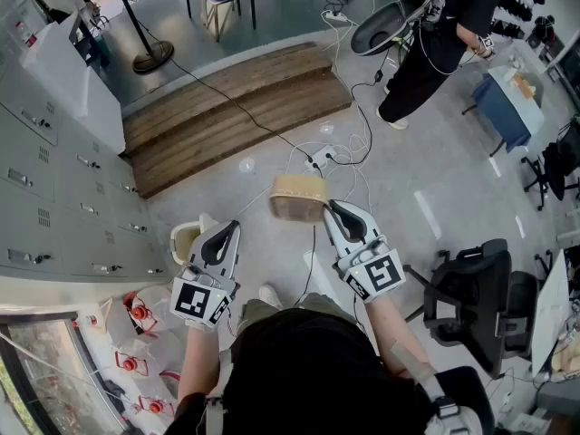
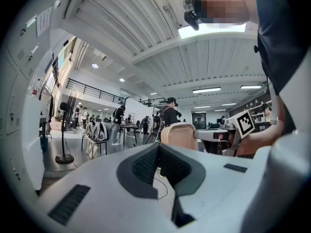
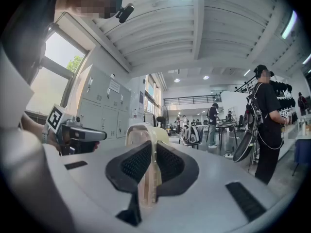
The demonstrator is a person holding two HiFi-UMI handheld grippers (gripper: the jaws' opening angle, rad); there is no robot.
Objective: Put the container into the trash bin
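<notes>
Nearest the lens, the person's dark top (image 1: pixel 317 370) fills the bottom middle of the head view, with both forearms reaching up the frame over a grey floor (image 1: pixel 435 188). Grey lockers (image 1: pixel 54 179) line the left edge, and a low wooden platform (image 1: pixel 236 116) lies across the upper middle. A black office chair (image 1: pixel 476 297) stands at the lower right, and another person in black (image 1: pixel 435 34) stands at the upper right. White cables (image 1: pixel 337 152) trail over the floor above the claws.

The beige container (image 1: pixel 297 198) hangs in the air at the centre of the frame, tipped on its side, held by the right claw (image 1: pixel 332 208). In the right gripper view that claw (image 3: pixel 153 149) is clamped on the container's thin rim (image 3: pixel 146 178), which runs between the black pads.

The trash bin (image 1: pixel 184 241), pale with a cream rim, stands on the floor just beside the left claw (image 1: pixel 231 228), at left of centre. In the left gripper view that claw (image 2: pixel 159 147) is closed with nothing between its pads, and the container (image 2: pixel 180 136) shows beyond it.
</notes>
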